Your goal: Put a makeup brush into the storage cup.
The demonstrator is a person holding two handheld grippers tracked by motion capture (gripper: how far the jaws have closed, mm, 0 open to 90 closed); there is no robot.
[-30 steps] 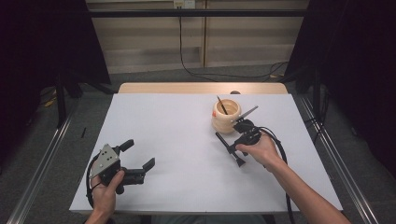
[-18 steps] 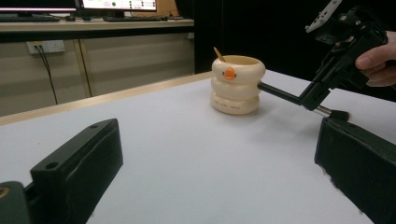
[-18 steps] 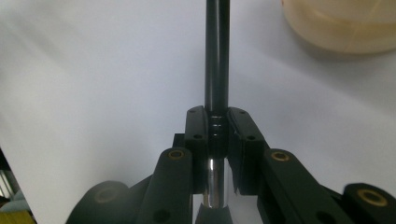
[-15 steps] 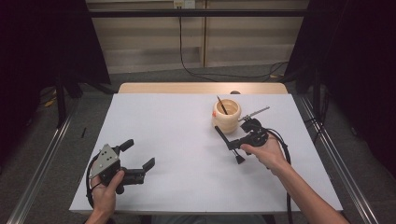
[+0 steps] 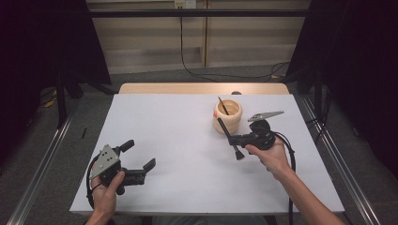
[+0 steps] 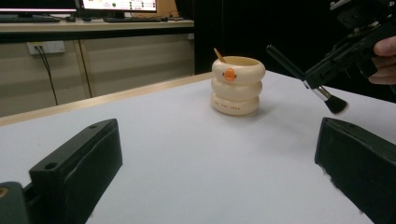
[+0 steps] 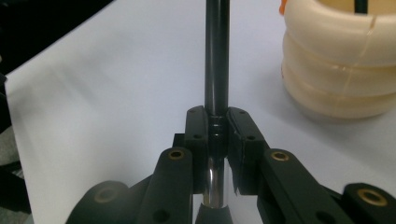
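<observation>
White sheeting covers the table (image 5: 187, 154), the largest thing here, with a bare wooden strip along its 12 o'clock edge. On it, toward 1 o'clock from the centre, stands a cream holder (image 5: 227, 115) built like three stacked rings, with an orange round badge on its side; a faint line of print runs round its lowest ring, too small to read. A thin dark stick leans inside it.

The left gripper (image 5: 141, 157) rests low near the 7 o'clock corner, held in the left hand (image 5: 107, 192). Its jaws stand wide apart with nothing between them, and they point toward 2 o'clock, at the holder.

The right gripper (image 5: 233, 139) sits just at 5 o'clock of the holder, in the right hand (image 5: 268, 154). Its jaws are closed tight on a brush (image 5: 230, 138), gripping it on the shiny metal collar between handle and bristles, as the right gripper view shows. The pads press on both sides of the shaft.

The brush is off the table, held in the air beside the holder and apart from it. Its long axis runs from 11 o'clock to 5 o'clock in the high view: the black handle end points up toward the holder's near wall, the dark bristle head points down and toward the person. In the left gripper view it slants, handle high, bristles low.
</observation>
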